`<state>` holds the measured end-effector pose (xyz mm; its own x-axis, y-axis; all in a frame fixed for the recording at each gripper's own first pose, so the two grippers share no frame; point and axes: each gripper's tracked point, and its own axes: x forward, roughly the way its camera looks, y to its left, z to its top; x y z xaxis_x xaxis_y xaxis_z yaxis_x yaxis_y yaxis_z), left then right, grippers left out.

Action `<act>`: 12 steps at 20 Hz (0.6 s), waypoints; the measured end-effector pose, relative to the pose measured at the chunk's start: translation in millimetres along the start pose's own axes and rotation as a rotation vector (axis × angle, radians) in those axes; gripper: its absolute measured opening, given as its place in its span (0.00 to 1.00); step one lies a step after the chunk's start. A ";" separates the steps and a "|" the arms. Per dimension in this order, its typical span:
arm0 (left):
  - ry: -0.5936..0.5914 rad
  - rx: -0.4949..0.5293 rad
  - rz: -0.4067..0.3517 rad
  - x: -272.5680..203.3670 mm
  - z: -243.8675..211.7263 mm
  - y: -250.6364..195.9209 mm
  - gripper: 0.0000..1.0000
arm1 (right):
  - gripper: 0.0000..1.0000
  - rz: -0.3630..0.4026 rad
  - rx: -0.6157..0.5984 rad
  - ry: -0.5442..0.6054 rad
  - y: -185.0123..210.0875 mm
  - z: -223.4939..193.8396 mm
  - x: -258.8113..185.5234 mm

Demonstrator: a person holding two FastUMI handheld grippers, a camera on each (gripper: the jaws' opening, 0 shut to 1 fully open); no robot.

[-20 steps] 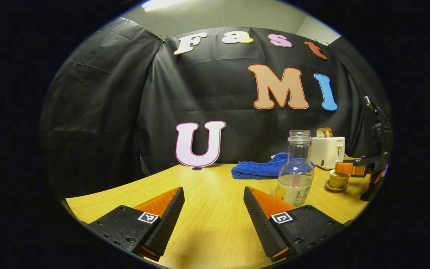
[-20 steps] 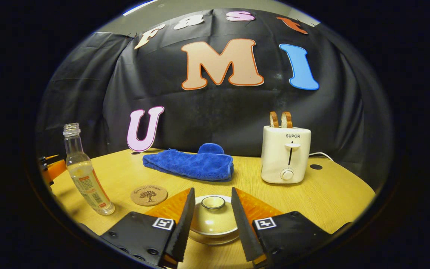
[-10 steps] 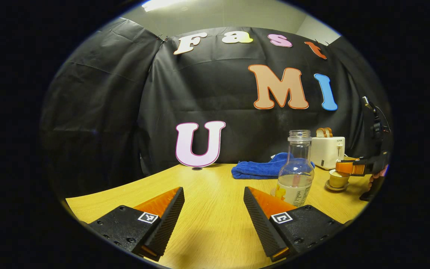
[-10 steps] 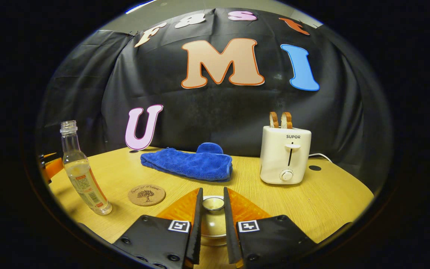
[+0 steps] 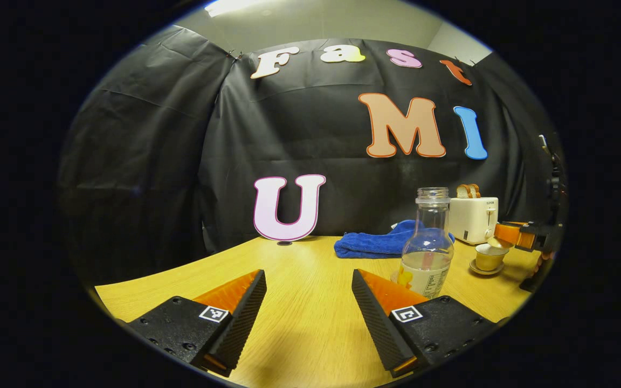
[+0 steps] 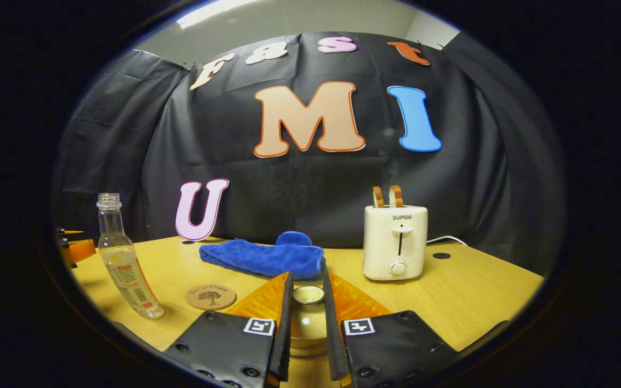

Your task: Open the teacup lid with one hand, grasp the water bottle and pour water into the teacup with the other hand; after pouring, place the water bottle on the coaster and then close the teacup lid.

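My right gripper (image 6: 307,281) is shut on the pale teacup lid (image 6: 307,322), its fingers pinching the round knob. In the left gripper view that gripper (image 5: 511,235) holds the lid (image 5: 497,243) tilted just above the uncovered teacup (image 5: 489,259), which stands on its saucer (image 5: 484,270). The clear water bottle (image 5: 428,249) stands upright and uncapped, partly filled, just beyond my open left gripper (image 5: 308,304) and to its right. From the right gripper view the bottle (image 6: 125,265) is at the far left, with the round cork coaster (image 6: 211,296) beside it.
A blue towel (image 6: 264,256) lies at the back of the wooden table (image 6: 477,291). A white toaster (image 6: 395,243) with two bread slices stands to the towel's right. The left gripper's fingers (image 6: 76,249) show at the left edge, behind the bottle.
My right gripper closed on the lid's knob, then lifted the lid off the teacup and drew it slightly back. The left gripper and bottle have not moved.
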<state>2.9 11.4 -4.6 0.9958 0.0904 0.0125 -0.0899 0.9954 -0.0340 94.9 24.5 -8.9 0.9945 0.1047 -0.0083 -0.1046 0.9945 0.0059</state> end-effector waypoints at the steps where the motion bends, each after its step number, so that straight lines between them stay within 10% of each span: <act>1: 0.000 0.000 -0.004 0.1 -0.7 -0.1 0.93 | 0.30 0.000 -0.004 0.000 1.3 0.6 -2.7; 12: -0.002 0.000 -0.240 -8.3 3.6 -39.5 0.93 | 0.31 -0.146 -0.009 -0.013 -42.8 6.5 -66.7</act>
<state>-1.9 -28.5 0.2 0.9887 -0.1486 0.0218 0.1492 0.9883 -0.0302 33.2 -25.1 -2.2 0.9991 -0.0411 0.0041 0.0411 0.9991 -0.0030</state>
